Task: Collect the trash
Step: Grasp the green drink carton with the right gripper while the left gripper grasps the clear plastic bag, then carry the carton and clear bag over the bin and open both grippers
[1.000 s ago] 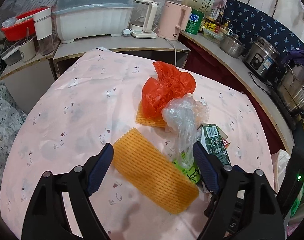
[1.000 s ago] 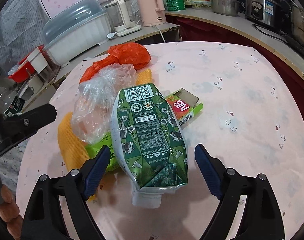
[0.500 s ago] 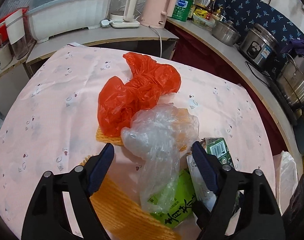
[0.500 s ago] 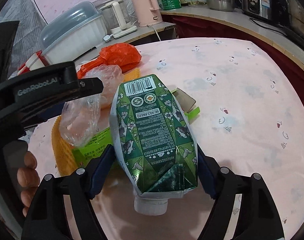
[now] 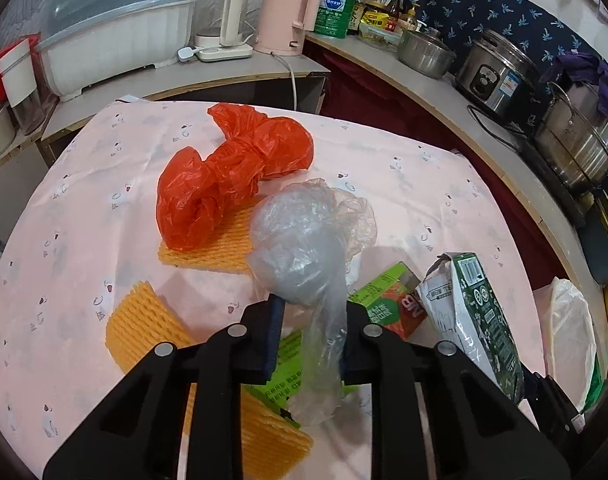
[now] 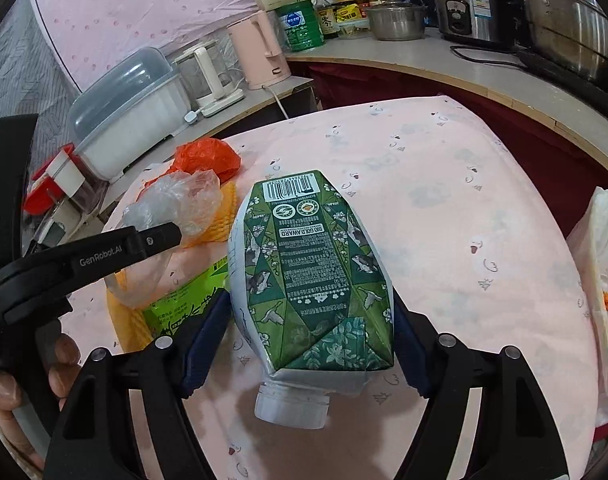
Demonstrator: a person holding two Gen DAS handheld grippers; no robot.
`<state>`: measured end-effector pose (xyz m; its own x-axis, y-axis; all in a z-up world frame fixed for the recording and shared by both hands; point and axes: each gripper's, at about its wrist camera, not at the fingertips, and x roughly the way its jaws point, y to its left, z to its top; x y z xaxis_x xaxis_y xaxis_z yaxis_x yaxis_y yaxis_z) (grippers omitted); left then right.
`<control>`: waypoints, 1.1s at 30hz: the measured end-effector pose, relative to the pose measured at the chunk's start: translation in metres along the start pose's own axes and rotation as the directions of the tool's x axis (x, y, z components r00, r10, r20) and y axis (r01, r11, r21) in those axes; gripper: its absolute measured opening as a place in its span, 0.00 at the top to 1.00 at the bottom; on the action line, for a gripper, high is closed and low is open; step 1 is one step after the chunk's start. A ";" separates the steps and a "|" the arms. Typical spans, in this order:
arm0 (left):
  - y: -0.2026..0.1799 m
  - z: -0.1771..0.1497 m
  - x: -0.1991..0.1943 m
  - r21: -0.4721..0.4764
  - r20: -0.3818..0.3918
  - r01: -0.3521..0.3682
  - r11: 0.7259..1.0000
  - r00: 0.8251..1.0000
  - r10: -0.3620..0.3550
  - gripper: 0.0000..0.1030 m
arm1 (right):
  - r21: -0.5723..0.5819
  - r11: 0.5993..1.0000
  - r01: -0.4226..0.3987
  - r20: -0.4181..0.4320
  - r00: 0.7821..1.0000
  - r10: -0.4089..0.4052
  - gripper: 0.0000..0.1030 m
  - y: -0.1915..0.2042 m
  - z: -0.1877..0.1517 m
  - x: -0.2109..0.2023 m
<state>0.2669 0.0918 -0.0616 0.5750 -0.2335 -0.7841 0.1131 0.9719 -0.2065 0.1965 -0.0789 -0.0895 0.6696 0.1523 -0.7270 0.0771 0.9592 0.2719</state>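
Partly hidden, left gripper (image 5: 312, 334) fingers pinch the clear bag (image 5: 304, 240); right gripper (image 6: 307, 328) fingers clamp the green carton (image 6: 311, 272).

Left tool (image 5: 309, 334) pads mostly hidden behind the crumpled clear plastic bag (image 5: 307, 240) pinched between them; contact line not visible. Flat light-green printed packet (image 5: 282, 376) covered by that bag and the tool body, print unreadable. Orange ribbed foam sheet (image 5: 144, 332) partly under the tool. Second orange foam sheet (image 5: 212, 244) half buried under the crumpled red plastic bag (image 5: 232, 172). In the right wrist view, the right tool (image 6: 307, 328) pads are hidden behind the crushed green drink carton (image 6: 307, 272). White plastic bag (image 6: 601, 280) cut off at the right edge.
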 end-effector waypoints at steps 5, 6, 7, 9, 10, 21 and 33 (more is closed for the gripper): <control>-0.019 -0.006 -0.022 0.025 0.025 0.019 1.000 1.000 -0.019 0.80 | 0.024 1.000 0.006 0.040 0.999 -0.007 0.30 -0.015 -0.002 -0.026; -0.024 -0.008 -0.027 0.032 0.028 0.022 0.999 0.999 -0.023 0.80 | 0.029 1.000 0.007 0.048 0.999 -0.009 0.30 -0.018 -0.002 -0.031; -0.029 -0.010 -0.031 0.038 0.031 0.026 0.999 0.999 -0.027 0.80 | 0.035 0.999 0.009 0.057 0.998 -0.011 0.30 -0.021 -0.002 -0.037; -0.039 -0.015 -0.037 0.049 0.033 0.034 0.998 0.999 -0.036 0.80 | 0.045 0.999 0.013 0.072 0.997 -0.016 0.30 -0.029 -0.004 -0.048; -0.044 -0.017 -0.041 0.056 0.034 0.039 0.998 0.999 -0.041 0.80 | 0.052 0.999 0.015 0.081 0.997 -0.019 0.30 -0.034 -0.005 -0.054; -0.108 -0.042 -0.068 0.146 0.039 0.088 0.985 0.995 -0.094 0.80 | 0.129 0.991 0.046 0.163 0.984 -0.067 0.30 -0.085 -0.017 -0.113; -0.204 -0.069 -0.077 0.296 0.008 0.161 0.942 0.985 -0.171 0.80 | 0.253 0.963 0.092 0.225 0.963 -0.151 0.30 -0.161 -0.036 -0.168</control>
<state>0.1436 -0.0907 0.0011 0.5537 -0.3961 -0.7325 0.4386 0.8864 -0.1478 0.0445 -0.2503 -0.0337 0.7992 -0.0518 -0.5989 0.3226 0.8776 0.3545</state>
